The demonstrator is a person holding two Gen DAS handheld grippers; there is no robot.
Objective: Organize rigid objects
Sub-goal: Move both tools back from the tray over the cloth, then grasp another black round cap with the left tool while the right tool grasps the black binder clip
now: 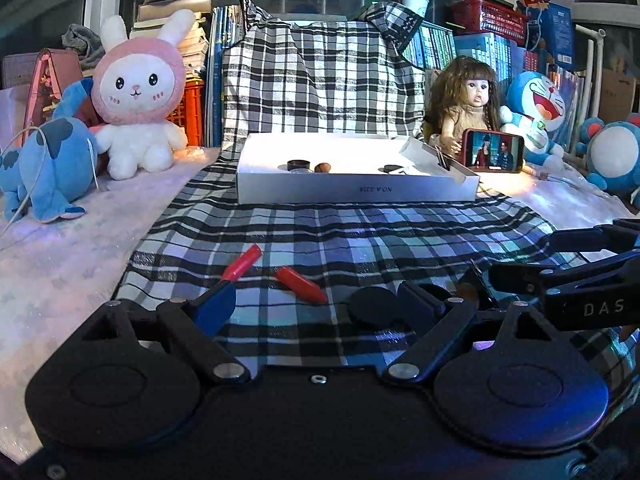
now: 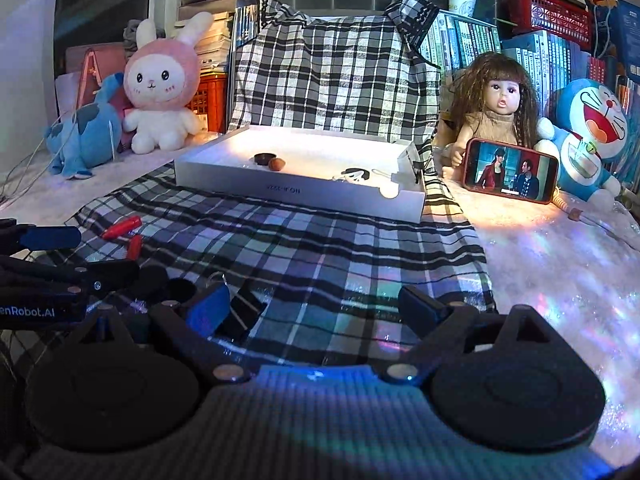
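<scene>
Two red pieces &, crayon-like, lie on the plaid cloth, not yet put away. Beside them a black round disc and a black binder clip, also loose on the cloth. So approx 4 items left, by my count.

Done so far: white box at 12 o'clock already holds a dark round cap, a brown nut-like thing and a few more small bits toward its right end (white/black, too small to ID). Judged roughly half done, maybe a bit under.

Rel. to left gripper: jaws spread wide, nothing between the pads. One red piece sits just past the left finger's tip at approx 11 o'clock; the other lies between the fingers, near centre, 12 o'clock. Disc is just inside the right finger at 1 o'clock.

Right gripper: also spread, empty-handed. Binder clip touches or nearly touches its left finger at 10 o'clock; can't tell which. Cloth only between the rest of the fingers.

Outward: phone propped by a doll at 1–2 o'clock, pink bunny plush at 10–11 o'clock.
</scene>
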